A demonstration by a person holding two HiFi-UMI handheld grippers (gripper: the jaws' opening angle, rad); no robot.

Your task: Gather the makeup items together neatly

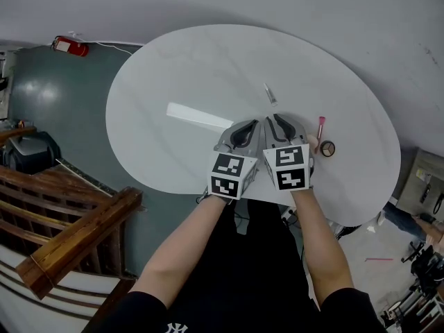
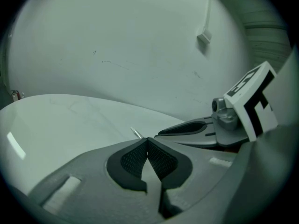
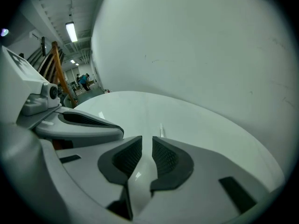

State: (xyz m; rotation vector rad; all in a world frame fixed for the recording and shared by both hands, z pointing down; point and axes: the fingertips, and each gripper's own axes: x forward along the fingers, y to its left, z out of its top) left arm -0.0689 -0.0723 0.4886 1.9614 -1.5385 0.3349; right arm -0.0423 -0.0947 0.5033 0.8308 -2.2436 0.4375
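On the white oval table (image 1: 173, 82), a small silver tube (image 1: 270, 94) lies just beyond my grippers. A pink stick (image 1: 320, 125) and a round compact (image 1: 327, 148) sit to the right of them. My left gripper (image 1: 244, 129) and right gripper (image 1: 279, 123) hover side by side over the table's near middle. In the left gripper view the left gripper (image 2: 147, 140) has its tips touching with nothing between them, and the silver tube (image 2: 136, 133) shows just past them. In the right gripper view the right gripper (image 3: 147, 139) stands with a narrow gap between empty pads, pointing at the tube (image 3: 162, 129).
The table's near edge runs just under my hands. Off the table, a red fire extinguisher (image 1: 69, 46) lies on the floor at far left. A dark bag (image 1: 28, 155) and a wooden railing (image 1: 76, 234) are at lower left.
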